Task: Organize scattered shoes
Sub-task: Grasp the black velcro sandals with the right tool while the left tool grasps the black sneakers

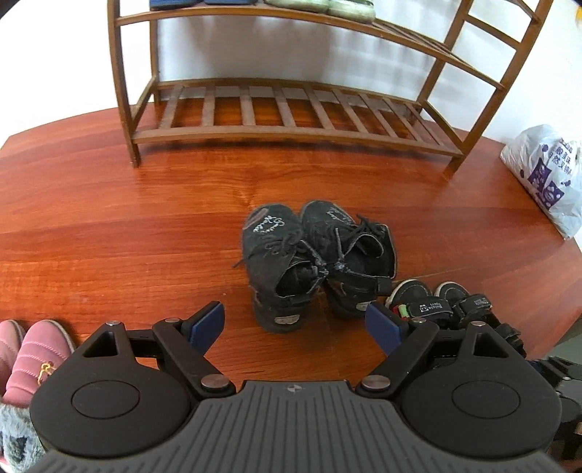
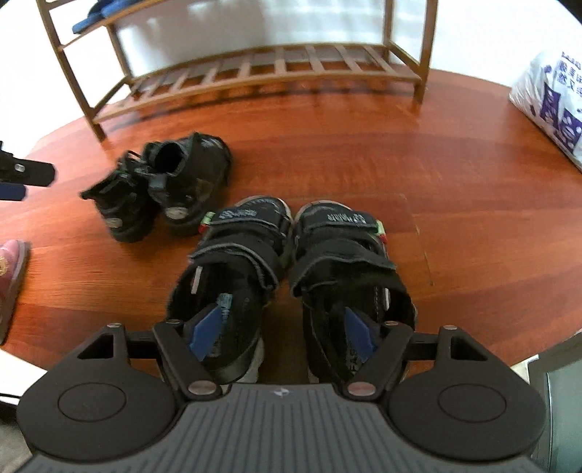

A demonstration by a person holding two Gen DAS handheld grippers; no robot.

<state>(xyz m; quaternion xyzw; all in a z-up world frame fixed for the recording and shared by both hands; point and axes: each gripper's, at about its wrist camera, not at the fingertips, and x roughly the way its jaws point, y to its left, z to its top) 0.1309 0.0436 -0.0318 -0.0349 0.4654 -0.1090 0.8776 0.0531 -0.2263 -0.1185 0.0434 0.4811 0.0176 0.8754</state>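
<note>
Right gripper (image 2: 283,333) jaws wide, one blue pad inside each black sandal (image 2: 232,287); heels hidden under gripper body. Left gripper (image 1: 294,329) wide, empty, just behind black lace-up shoes (image 1: 313,258). Beyond: shoe rack (image 1: 291,116), top cut off.

You are looking at a reddish-brown wooden plank floor (image 1: 145,225) showing streaky grain. At twelve o'clock a brown slatted wooden shoe rack (image 1: 291,109) is standing, carrying dark blue flat shoes (image 2: 94,16) and pale green shoes (image 1: 327,7). The black suede lace-up boots (image 1: 313,262) are showing silver stitched lettering on their toes. The black strapped sandals (image 2: 291,262) are wearing red and green tabs. At nine o'clock pink quilted slippers (image 1: 32,360) are showing grey fur. At two o'clock a white plastic bag (image 1: 545,174) is bearing purple print.
</note>
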